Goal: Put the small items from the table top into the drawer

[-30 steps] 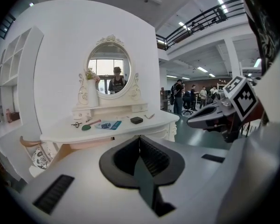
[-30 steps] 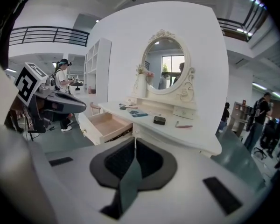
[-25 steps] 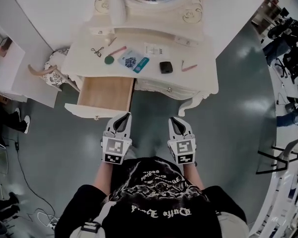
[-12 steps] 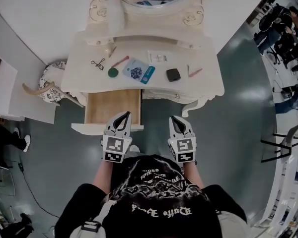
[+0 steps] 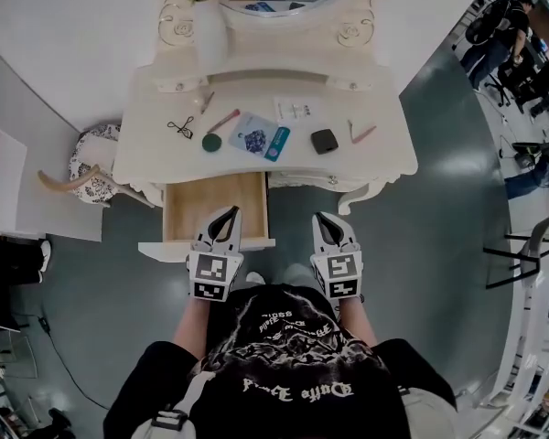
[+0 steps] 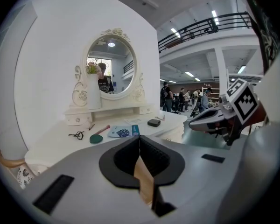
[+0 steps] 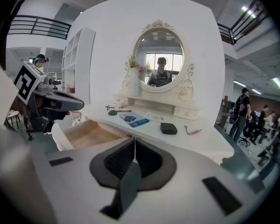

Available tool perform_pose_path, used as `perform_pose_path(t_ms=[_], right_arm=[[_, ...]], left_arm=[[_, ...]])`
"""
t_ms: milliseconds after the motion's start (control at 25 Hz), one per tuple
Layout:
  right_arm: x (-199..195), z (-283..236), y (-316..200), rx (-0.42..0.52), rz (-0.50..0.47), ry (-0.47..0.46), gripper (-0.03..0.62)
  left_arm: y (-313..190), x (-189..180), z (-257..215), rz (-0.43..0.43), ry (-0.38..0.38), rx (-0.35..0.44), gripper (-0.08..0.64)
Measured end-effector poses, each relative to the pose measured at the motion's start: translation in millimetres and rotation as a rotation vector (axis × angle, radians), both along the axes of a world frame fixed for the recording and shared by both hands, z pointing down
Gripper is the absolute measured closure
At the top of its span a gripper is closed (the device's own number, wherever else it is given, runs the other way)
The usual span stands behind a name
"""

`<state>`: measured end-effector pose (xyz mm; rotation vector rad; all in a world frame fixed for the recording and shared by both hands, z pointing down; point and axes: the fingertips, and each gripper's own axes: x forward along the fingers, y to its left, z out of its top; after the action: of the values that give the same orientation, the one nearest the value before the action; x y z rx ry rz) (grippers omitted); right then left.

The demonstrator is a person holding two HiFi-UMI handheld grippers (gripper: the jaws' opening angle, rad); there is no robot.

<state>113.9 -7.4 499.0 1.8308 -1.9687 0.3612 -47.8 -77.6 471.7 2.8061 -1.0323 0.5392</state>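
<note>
Drawer (image 5: 197,204) open, small items (image 5: 253,138) on table top (image 5: 384,156)

white table (image 5: 384,154), black box (image 5: 324,141), green disc (image 5: 211,142)

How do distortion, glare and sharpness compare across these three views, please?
Head view: strong fisheye bows the dressing table; a pale glare patch lies on the floor. Left gripper view: dark round vignette, the left tool fills the lower frame, the mirror is legible. Right gripper view: same vignette, evenly lit, the open drawer clear.
</note>
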Motion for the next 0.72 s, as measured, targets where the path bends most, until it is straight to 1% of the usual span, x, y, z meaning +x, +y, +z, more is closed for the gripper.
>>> perform_pose_path(t_ms=[200, 360, 400, 440, 480, 520, 600, 720], right_arm=[[9, -2, -5, 0.021, 0.041, -0.052, 0.578], [22, -12, -19, 0.048, 0.056, -0.06, 0.572], [26, -13, -23, 0.051, 0.059, -0.071, 0.559], [30, -13, -27, 0.051, 0.061, -0.086, 0.525], [34, -13, -31, 0.05, 0.062, -0.099, 0.475], [38, -13, -35, 0.049, 0.062, -0.109, 0.446], [45, -13, -44, 0.046, 0.059, -0.118, 0.432], [55, -12, -56, 0.032, 0.053, -0.134, 0.389]], left_arm=[[1, -1, 1, 0.004, -0.003, -0.008, 0.545], [-5, -1, 2, -0.006, -0.007, -0.014, 0.545], [-6, -1, 2, -0.01, -0.008, -0.015, 0.545], [-7, 0, 3, -0.015, -0.01, -0.018, 0.545], [-9, 0, 4, -0.021, -0.012, -0.02, 0.545], [-11, 0, 5, -0.029, -0.015, -0.023, 0.545], [-18, 1, 6, -0.052, -0.018, -0.026, 0.545], [-28, 3, 2, -0.081, -0.011, -0.035, 0.545]])
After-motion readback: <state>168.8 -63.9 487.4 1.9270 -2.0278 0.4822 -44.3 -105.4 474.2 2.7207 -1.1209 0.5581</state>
